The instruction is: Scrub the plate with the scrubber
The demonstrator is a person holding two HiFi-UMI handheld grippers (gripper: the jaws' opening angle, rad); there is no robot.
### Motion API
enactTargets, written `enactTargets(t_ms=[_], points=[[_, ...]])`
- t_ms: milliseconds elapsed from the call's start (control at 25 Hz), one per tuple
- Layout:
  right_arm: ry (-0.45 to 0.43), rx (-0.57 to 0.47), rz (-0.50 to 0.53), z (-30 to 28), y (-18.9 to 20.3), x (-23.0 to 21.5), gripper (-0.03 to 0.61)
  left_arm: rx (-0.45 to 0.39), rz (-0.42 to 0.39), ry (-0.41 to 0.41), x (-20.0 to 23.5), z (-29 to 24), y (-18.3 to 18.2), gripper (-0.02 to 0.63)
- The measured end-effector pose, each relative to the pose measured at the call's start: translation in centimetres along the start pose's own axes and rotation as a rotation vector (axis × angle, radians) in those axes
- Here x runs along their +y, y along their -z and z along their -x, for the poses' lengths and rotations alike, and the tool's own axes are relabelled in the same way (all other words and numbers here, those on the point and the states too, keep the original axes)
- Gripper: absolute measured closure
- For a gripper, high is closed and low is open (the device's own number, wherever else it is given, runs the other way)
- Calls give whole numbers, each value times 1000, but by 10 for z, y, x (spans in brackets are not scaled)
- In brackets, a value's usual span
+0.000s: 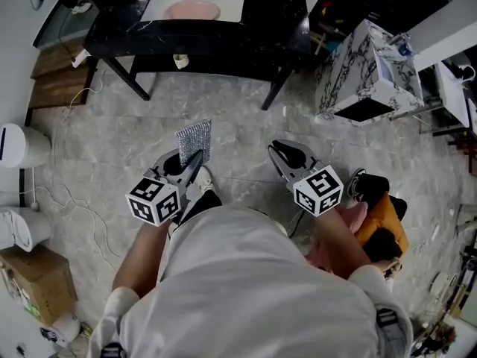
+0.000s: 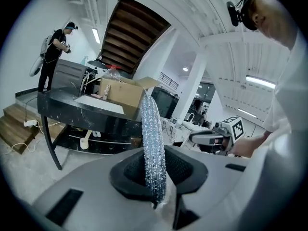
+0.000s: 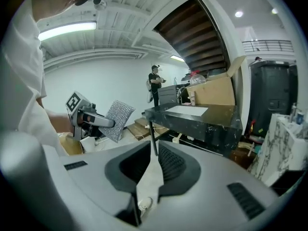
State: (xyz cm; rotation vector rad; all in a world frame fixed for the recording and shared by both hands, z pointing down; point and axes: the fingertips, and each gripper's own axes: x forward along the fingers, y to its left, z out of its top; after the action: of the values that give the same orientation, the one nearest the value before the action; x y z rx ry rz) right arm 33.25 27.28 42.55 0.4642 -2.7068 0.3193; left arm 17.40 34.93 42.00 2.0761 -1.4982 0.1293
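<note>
- The room is a big open workshop: a grey marbled floor point(image 1: 246, 136) runs under and ahead of both tools. Wooden steps point(image 1: 59, 80) lie off to the left of the left tool, and a marbled white box point(image 1: 365, 73) stands ahead and to the right of the right one.
- A black table point(image 1: 276, 13) stands squarely ahead of the jaw tips, well apart from them, with bare floor between. A cardboard box point(image 2: 122, 93) sits on its far side.
- On the table top lies a white mat point(image 1: 231, 2), and the plate point(image 1: 192, 10), pinkish, lies flat on it.
- From where I stand, the plate is almost straight out along the line of the left gripper point(image 1: 192, 164). It is ahead and off to the left of the right gripper point(image 1: 283, 154), so the left tool is the nearer of the two.
- The scrubber point(image 1: 194, 139), a silvery mesh pad, is clamped between the left tool's jaws. It stands on edge, with its long side running out past the tips toward the table.
- The right tool's jaws are drawn together with nothing between them.
- I'd say no scrubbing has started. The pad has to be carried across the floor and turned flat onto the plate, and the free tool could steady the rim.
</note>
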Motion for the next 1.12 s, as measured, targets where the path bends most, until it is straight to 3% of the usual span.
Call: enactTargets(t_ms=[280,640,1120], points=[[59,11,14,-92,-63,-25,521,-12,-36,30,83,2,-58,540],[66,-5,7,-184,-125,-45,508,-47,5,-10,171,3,-91,539],[13,-17,-86,-310,-180,-169,508,-36,-6,-111,270,-67,-175,540]])
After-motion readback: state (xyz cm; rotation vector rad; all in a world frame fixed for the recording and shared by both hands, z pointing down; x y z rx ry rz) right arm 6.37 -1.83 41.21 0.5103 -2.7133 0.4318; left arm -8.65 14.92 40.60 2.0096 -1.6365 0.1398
